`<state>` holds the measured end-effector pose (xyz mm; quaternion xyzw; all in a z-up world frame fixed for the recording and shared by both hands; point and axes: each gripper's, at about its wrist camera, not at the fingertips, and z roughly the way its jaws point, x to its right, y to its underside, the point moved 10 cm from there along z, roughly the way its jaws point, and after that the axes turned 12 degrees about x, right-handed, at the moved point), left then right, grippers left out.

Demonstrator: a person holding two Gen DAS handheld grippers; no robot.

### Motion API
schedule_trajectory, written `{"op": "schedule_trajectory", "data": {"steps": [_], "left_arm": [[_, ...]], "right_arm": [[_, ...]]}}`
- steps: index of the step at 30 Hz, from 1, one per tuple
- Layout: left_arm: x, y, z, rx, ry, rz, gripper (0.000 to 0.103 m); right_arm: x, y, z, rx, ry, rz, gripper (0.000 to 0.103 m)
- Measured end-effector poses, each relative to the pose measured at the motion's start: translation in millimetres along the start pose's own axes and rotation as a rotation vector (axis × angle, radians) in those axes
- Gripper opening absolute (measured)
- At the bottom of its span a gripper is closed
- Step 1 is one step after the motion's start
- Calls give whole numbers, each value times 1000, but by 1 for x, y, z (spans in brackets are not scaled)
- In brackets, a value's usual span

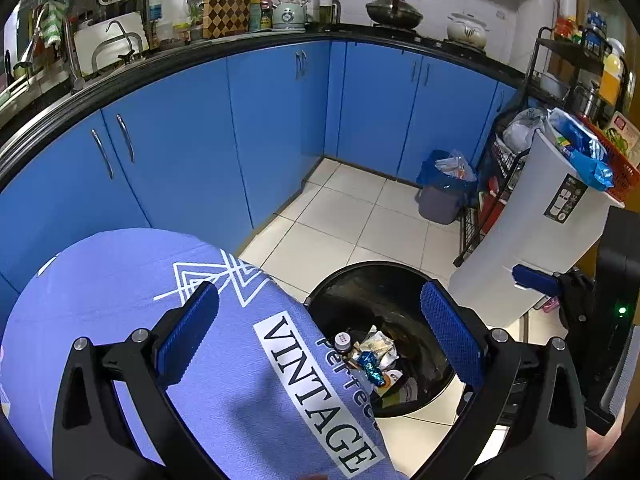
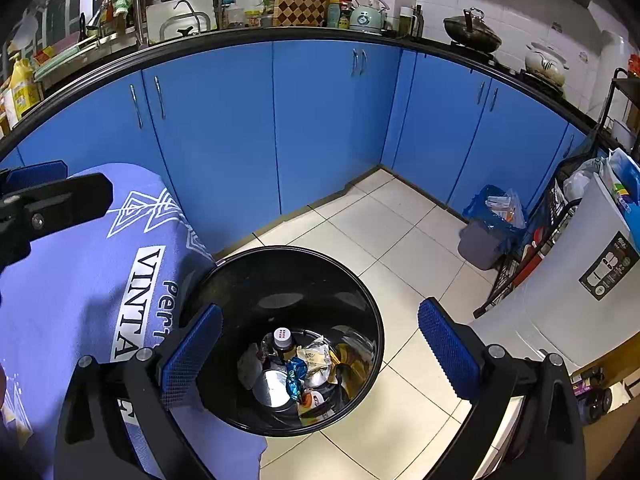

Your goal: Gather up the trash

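**Both grippers empty above the filled bin**

The left gripper [image 1: 320,336] and the right gripper [image 2: 320,352] both stand with jaws spread wide and nothing between the pads. Each points downward and forward. The left gripper hangs over the edge of a surface covered by a purple cloth [image 1: 120,280], with the bin partly under its right finger. The right gripper hangs directly above the black bin [image 2: 372,320], which stands on the tiled floor [image 2: 380,232] just beside the cloth.

The collected trash lies at the bottom of the bin: a blue foil wrapper [image 2: 295,378], a small bottle [image 2: 283,342], a crumpled pale packet [image 2: 316,356] and a round metal lid [image 2: 271,388].

Judgement: a drop into the bin appears complete, and the step in hand is the search for any further item. No loose trash shows on the cloth or floor, so the next move calls for turning the grippers toward unseen areas.

Farther off, a small grey bin [image 2: 480,244] with a blue liner stands against the blue cabinets [image 2: 224,128].
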<state>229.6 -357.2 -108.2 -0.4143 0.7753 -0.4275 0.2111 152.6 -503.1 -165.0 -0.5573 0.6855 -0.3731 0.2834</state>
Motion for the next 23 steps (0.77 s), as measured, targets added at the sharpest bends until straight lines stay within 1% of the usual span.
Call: {"op": "schedule_trajectory", "data": {"steps": [11, 18, 23], "left_arm": [[7, 0, -2, 17, 2, 40, 100], [5, 1, -1, -7, -16, 39, 100], [5, 0, -2, -3, -14, 35, 100]], "right_arm": [[-1, 0, 0, 2, 1, -1, 96], [0, -1, 0, 5, -1, 3, 96], [0, -1, -1, 7, -1, 2, 96]]}}
